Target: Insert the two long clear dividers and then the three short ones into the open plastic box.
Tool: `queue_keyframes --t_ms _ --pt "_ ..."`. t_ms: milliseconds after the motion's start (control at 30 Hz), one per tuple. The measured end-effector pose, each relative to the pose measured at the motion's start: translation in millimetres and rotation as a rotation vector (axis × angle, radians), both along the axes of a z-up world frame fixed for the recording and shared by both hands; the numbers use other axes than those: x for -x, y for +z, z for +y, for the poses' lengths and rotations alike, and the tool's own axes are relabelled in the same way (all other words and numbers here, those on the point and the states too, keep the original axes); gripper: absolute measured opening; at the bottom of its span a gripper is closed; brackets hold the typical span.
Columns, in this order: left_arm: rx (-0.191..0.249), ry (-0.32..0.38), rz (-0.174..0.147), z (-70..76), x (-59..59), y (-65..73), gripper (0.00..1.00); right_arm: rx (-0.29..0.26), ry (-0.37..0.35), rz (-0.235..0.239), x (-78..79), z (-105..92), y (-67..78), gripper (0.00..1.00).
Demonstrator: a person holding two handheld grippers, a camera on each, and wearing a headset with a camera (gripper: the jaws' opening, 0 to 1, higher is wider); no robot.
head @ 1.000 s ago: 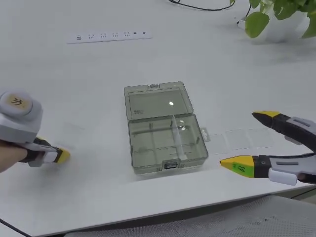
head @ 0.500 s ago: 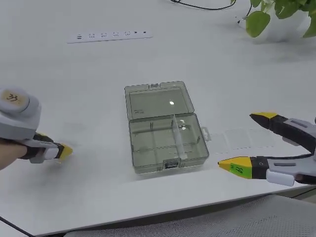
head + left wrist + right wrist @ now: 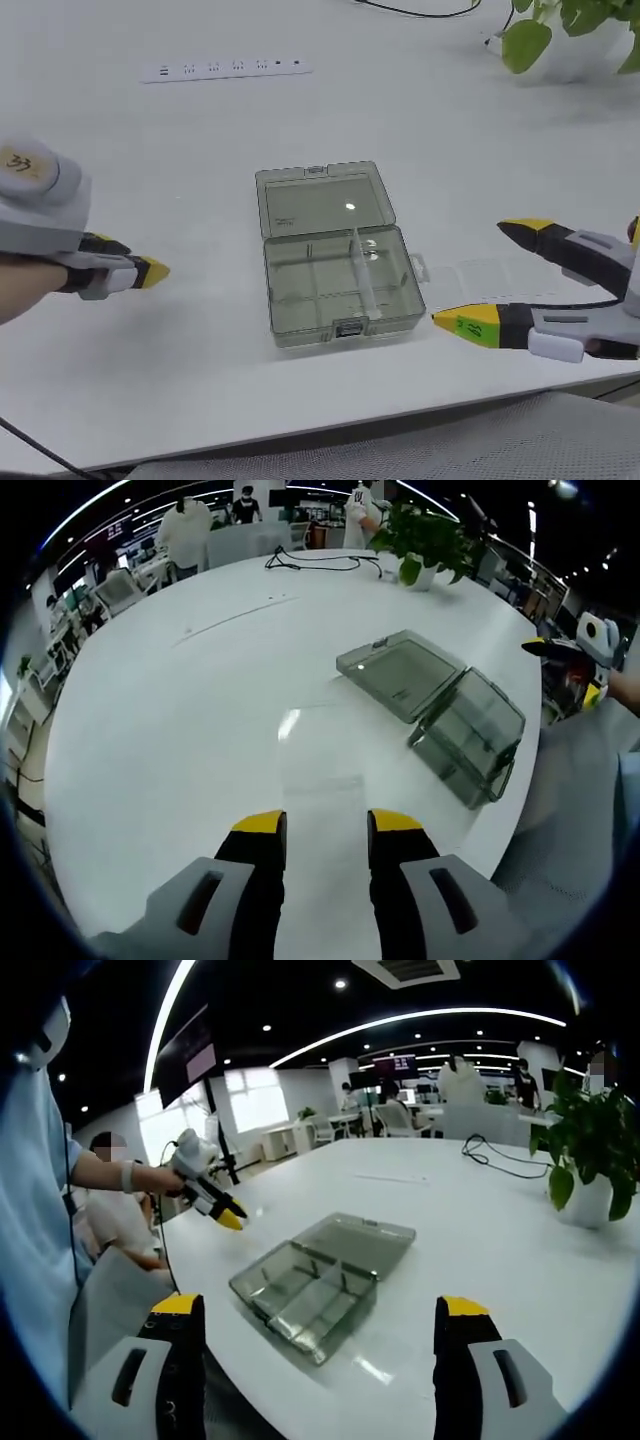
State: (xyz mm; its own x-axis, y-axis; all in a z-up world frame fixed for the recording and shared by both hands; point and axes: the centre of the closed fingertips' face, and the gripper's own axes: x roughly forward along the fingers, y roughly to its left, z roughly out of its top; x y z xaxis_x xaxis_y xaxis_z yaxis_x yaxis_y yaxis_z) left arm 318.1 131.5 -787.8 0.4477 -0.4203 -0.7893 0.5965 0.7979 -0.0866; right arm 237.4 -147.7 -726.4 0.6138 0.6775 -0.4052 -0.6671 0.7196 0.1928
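Observation:
The open smoky plastic box (image 3: 300, 300) lies mid-table with its lid (image 3: 322, 200) folded back flat. One long clear divider (image 3: 362, 285) stands in it, running front to back. More clear dividers (image 3: 490, 280) lie flat just right of the box, between the jaws of my right gripper (image 3: 472, 275), which is wide open and holds nothing. My left gripper (image 3: 150, 270) hovers left of the box with its jaws a narrow gap apart and nothing in them. The left gripper view shows the box (image 3: 470, 730) ahead to the right and a faint clear piece (image 3: 322, 770) on the table before the left gripper (image 3: 327, 825).
A white power strip (image 3: 225, 68) lies at the back of the table. A potted plant (image 3: 560, 30) with a cable beside it stands at the back right. The table's front edge (image 3: 330, 420) runs close below the box. People and desks fill the room behind.
My left gripper has moved forward and to the right, closer to the box. My right gripper has edged slightly left, still wide open around the loose dividers.

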Motion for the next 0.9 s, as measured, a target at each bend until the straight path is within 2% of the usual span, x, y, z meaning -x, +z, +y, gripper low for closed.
queue_keyframes --t_ms 200,500,733,767,900 --pt "0.05 -0.022 -0.042 -22.4 -2.4 15.1 0.3 -0.021 0.0 -0.003 -6.9 8.2 2.8 0.95" --pt "0.107 -0.041 -0.073 -50.3 -1.3 25.9 0.3 -0.049 0.002 -0.003 -16.9 18.5 3.4 0.93" --pt "0.156 -0.073 -0.109 -81.1 2.9 36.6 0.3 -0.079 -0.015 0.009 -25.0 30.8 4.2 0.89" --pt "0.157 -0.081 -0.115 -85.0 3.4 36.6 0.3 -0.091 -0.02 0.021 -26.2 33.3 3.9 0.88" --pt "0.175 -0.106 -0.122 -99.4 7.6 40.2 0.3 -0.122 -0.033 0.03 -31.7 41.9 5.2 0.84"
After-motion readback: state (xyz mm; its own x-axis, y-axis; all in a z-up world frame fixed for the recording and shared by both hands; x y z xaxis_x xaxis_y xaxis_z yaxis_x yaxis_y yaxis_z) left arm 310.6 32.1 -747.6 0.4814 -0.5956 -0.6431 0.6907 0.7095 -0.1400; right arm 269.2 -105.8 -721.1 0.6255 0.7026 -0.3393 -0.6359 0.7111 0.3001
